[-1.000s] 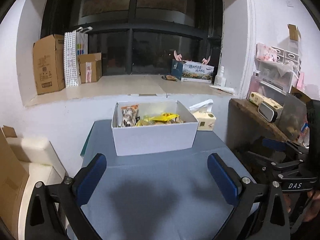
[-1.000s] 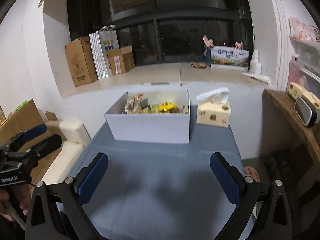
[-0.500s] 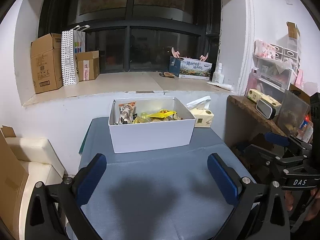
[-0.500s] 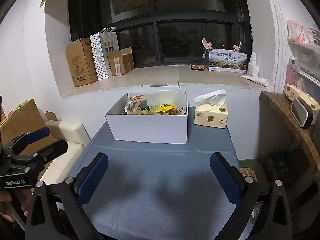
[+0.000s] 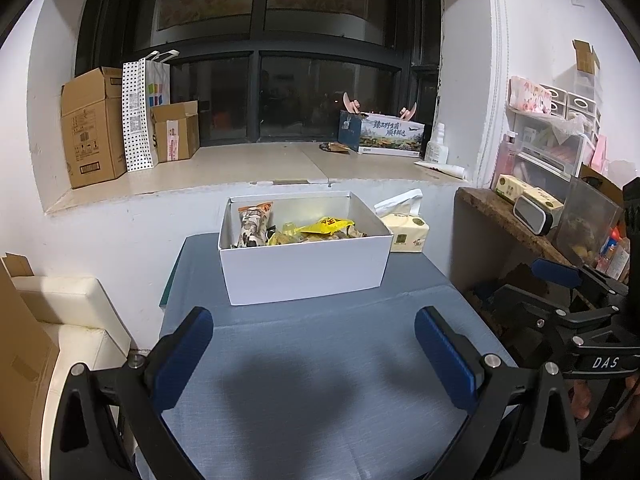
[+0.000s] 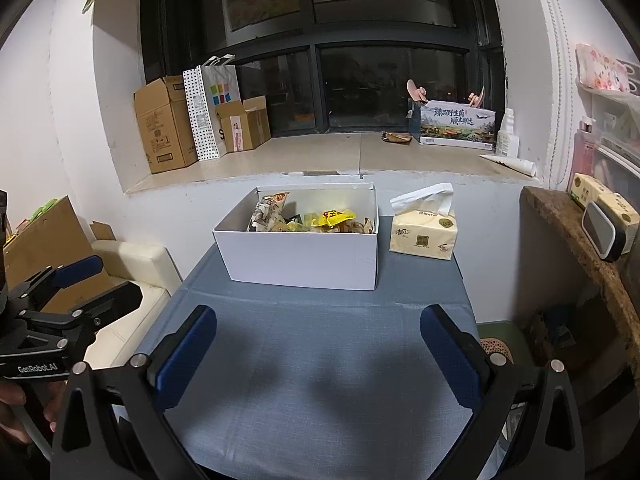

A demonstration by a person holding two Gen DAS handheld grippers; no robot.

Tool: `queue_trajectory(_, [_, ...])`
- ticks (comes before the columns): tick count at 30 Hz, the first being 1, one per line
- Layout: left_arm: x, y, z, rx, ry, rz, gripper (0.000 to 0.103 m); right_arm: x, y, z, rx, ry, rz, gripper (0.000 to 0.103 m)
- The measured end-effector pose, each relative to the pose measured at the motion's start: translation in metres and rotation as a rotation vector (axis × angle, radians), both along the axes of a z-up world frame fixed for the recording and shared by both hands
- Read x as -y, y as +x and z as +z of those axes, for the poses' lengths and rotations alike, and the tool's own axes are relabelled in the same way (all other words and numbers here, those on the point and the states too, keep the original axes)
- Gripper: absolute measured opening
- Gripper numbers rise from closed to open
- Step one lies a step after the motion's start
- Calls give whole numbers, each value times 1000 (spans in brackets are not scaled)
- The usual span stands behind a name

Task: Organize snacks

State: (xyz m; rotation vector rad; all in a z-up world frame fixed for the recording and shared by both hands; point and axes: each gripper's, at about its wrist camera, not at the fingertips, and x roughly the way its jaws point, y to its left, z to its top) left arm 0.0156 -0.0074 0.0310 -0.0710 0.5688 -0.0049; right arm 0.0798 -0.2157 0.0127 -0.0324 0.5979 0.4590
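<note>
- Snack packets, a yellow one [image 5: 328, 225] on top, sit heaped in the open white cardboard box [image 5: 304, 268] at the far end of the blue-grey cloth-covered desk [image 5: 320, 380].
- Left hand-held gripper [image 5: 316, 356] hovers low over bare cloth, jaws wide, empty, box well ahead.
- Right hand-held gripper [image 6: 320, 356] likewise: spread wide, empty.
- Yellow tissue pack [image 6: 424, 232] stands just right of the box.
</note>
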Motion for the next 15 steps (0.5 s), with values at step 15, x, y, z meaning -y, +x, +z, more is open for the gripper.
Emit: queue_trajectory(15, [-2,1,-1,4,-1,-3,103,0,-4,2,5,-4,-1,103])
